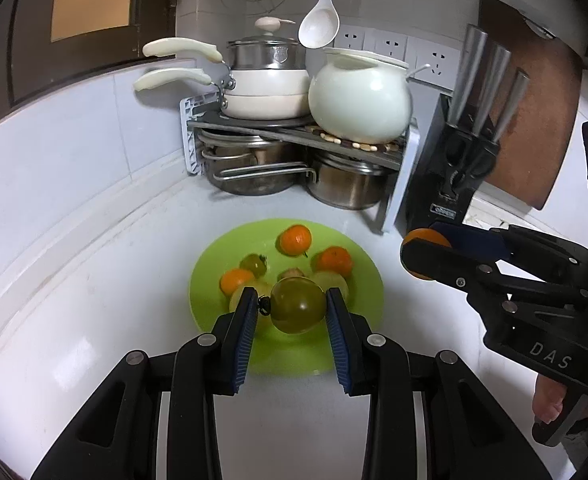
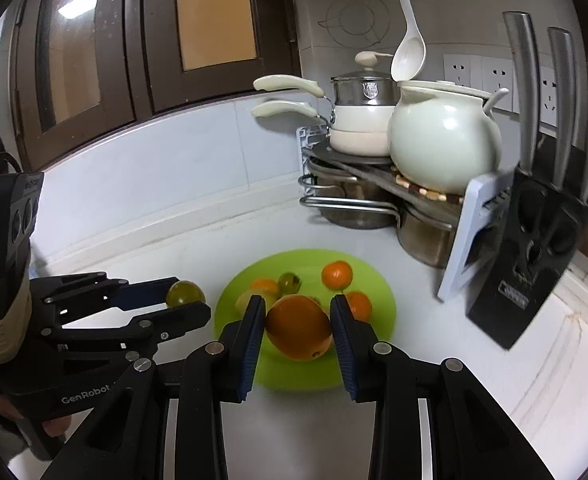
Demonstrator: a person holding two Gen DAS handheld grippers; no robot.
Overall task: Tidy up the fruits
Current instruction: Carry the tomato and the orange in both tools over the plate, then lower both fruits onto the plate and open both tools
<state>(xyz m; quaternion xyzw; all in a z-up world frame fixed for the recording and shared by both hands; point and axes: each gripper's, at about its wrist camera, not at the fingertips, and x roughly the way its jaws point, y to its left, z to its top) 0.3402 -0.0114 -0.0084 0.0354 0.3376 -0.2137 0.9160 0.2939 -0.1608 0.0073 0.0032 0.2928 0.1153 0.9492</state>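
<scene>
Left wrist view shows the left gripper (image 1: 291,310) closed on a green tomato (image 1: 297,305), which hangs above the near part of the green plate (image 1: 358,248). The right gripper (image 2: 298,328) is closed on an orange (image 2: 298,327), also held in the air over the near edge of the same plate. On the plate lie several small oranges and some greenish fruits, close together. The plate stands on the white counter (image 1: 93,300), with the pot rack (image 1: 294,136) and the knife block (image 1: 450,184) behind it.

I judge that both fruits are being carried away from the plate for sorting. To do this well, both grips should stay firm but gentle, because the tomato is soft and the orange is round and can roll out. The two grippers are near each other, so they should keep apart.
</scene>
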